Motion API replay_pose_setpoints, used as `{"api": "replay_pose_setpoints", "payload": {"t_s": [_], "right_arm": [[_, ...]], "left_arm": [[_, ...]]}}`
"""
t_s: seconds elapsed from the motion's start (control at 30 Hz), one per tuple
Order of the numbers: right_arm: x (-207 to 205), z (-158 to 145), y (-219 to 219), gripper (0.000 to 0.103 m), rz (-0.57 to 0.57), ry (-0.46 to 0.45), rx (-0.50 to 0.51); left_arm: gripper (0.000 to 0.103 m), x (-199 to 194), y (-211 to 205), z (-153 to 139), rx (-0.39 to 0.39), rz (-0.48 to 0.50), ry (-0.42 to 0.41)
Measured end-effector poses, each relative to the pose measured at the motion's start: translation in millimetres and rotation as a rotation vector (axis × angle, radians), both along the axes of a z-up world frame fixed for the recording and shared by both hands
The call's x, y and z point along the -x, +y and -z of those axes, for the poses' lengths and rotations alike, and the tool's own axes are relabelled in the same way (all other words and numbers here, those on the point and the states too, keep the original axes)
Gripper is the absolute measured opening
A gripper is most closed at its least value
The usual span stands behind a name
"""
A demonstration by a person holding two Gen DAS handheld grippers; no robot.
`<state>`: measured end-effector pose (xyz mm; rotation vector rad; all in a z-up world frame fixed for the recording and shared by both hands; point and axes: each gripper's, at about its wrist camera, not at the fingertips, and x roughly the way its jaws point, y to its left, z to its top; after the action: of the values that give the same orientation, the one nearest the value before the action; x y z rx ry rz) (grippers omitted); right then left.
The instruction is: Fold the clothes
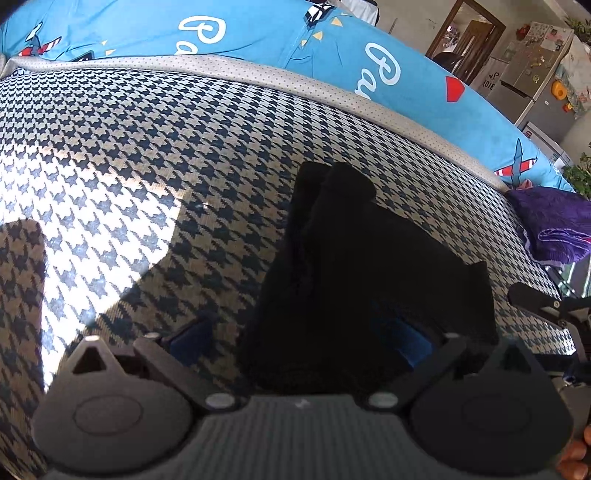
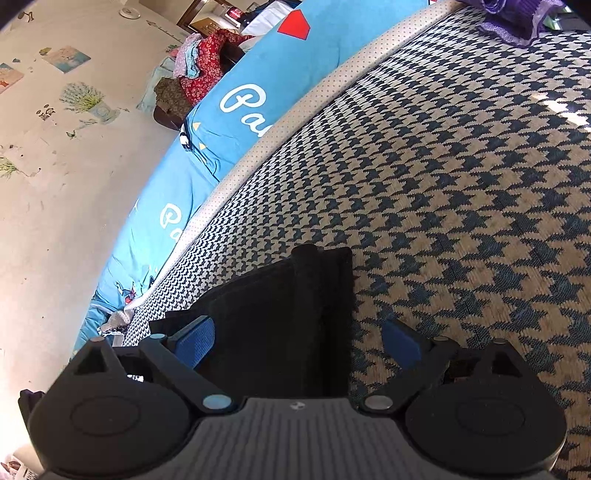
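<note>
On the houndstooth-patterned cover [image 1: 155, 155] of a bed or couch lies a black garment [image 1: 354, 266], already folded into a compact, thick bundle with layered edges at its far end. In the left wrist view it sits low and centre-right, running from between the fingers away toward the far side; its surface is too dark to make out any detail of cut or fabric. In the right wrist view the same black garment [image 2: 280, 325] shows as a wedge with a straight right edge and stacked folds at its top.

The left gripper [image 1: 301, 345] hangs just above the garment with its blue-padded fingers [image 1: 192, 338] spread wide; the near end of the bundle lies between them, and the right pad is partly lost against the dark cloth. Whether either pad touches the fabric cannot be told. The right gripper [image 2: 299, 343] also has its fingers [image 2: 197, 341] wide apart, the left pad over the garment and the right pad over bare cover beside the straight edge. Part of the right gripper shows at the right edge of the left wrist view.

Beyond the cover's dotted grey border [image 1: 258, 74] lies a blue printed quilt [image 1: 258, 33]. A purple cloth [image 1: 554, 221] sits at the cover's far right. A fridge [image 1: 535, 74] stands in the background.
</note>
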<state>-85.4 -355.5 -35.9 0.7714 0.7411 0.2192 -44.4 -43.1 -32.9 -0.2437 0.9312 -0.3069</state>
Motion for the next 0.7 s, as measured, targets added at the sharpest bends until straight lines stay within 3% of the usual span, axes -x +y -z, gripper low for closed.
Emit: {"api": "replay_pose_setpoints", "payload": {"t_s": [0.27,0.5,0.6,0.7], "right_arm": [[-21.5,1.8,14.0,0.102,-0.127,-0.001,0.062],[-47.1,4.3,17.4,0.1,-0.275,0.005,0.006],[-56.3,6.3,9.6,0.088,-0.291,0.018,-0.029],[-62.7,10.4,0.3,0.059,-0.299,0.038,-0.037]], "left_arm": [[0.103,-10.0,-19.5,1.1,-0.021,0.085,-0.017],[0.103,-13.1,-29.4,2.1,-0.025,0.13,-0.036],[0.102,-16.1,-29.1,2.2,-0.015,0.132,-0.041],[0.1,-19.8,-30.0,2.2,-0.008,0.126,-0.049]]}}
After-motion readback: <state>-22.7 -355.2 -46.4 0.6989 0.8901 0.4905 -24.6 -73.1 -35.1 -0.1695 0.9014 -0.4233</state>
